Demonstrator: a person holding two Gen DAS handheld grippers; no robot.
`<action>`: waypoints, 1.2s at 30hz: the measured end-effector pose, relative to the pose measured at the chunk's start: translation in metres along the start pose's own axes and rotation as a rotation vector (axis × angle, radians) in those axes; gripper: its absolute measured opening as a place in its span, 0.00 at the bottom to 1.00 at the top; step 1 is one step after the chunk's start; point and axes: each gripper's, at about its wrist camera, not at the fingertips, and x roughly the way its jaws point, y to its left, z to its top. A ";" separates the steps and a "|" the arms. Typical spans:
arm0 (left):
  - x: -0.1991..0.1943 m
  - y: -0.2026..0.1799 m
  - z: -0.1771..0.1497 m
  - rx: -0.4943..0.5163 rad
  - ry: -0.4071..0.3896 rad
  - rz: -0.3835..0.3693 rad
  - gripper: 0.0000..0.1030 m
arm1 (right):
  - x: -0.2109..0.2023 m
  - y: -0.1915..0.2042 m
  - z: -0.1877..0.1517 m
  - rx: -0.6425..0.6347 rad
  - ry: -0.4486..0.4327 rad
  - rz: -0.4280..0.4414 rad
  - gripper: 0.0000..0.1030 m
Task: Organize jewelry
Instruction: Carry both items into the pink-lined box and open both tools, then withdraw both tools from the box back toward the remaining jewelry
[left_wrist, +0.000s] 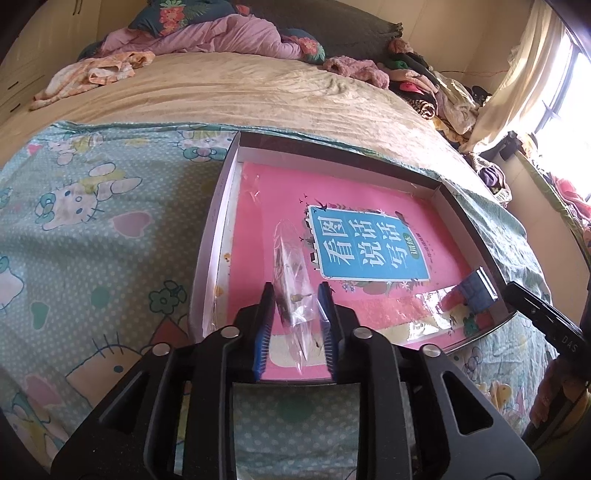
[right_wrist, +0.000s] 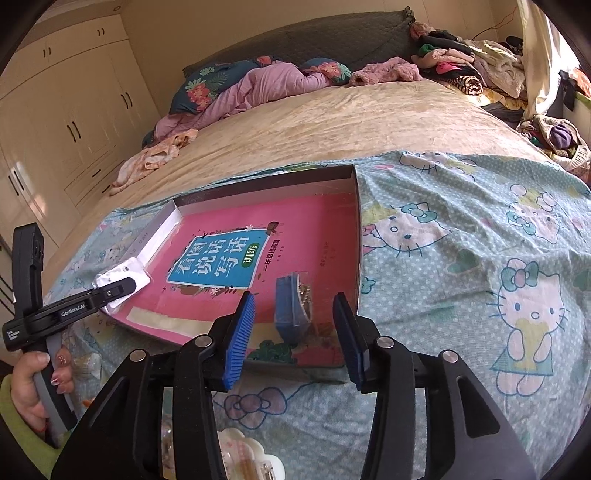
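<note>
Your left gripper (left_wrist: 297, 314), jaws apart around a light, slippery jewelry bag (left_wrist: 291, 280); take its edge. Right gripper (right_wrist: 293, 332), jaws apart around the stiff blue box (right_wrist: 290, 310).

A clear plastic packet (left_wrist: 293, 280) with small jewelry pieces inside stands on edge, tilted, at the near left part of a shallow white-walled box (left_wrist: 207, 258) that lies open on the bed; it rests on the pink book cover (left_wrist: 369, 206) lining the box floor. At the box's near right corner a small blue jewelry card (right_wrist: 291, 306) in a clear sleeve also stands on edge, with tiny gold-coloured pieces against its right face.
</note>
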 end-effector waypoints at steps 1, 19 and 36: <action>-0.001 0.000 0.000 0.000 -0.004 -0.001 0.25 | -0.004 0.000 -0.001 0.003 -0.004 0.001 0.44; -0.074 -0.001 0.007 -0.019 -0.141 0.020 0.76 | -0.057 0.005 -0.002 0.005 -0.066 0.027 0.58; -0.133 -0.018 -0.015 -0.016 -0.209 -0.013 0.91 | -0.104 0.022 -0.016 -0.049 -0.105 0.050 0.75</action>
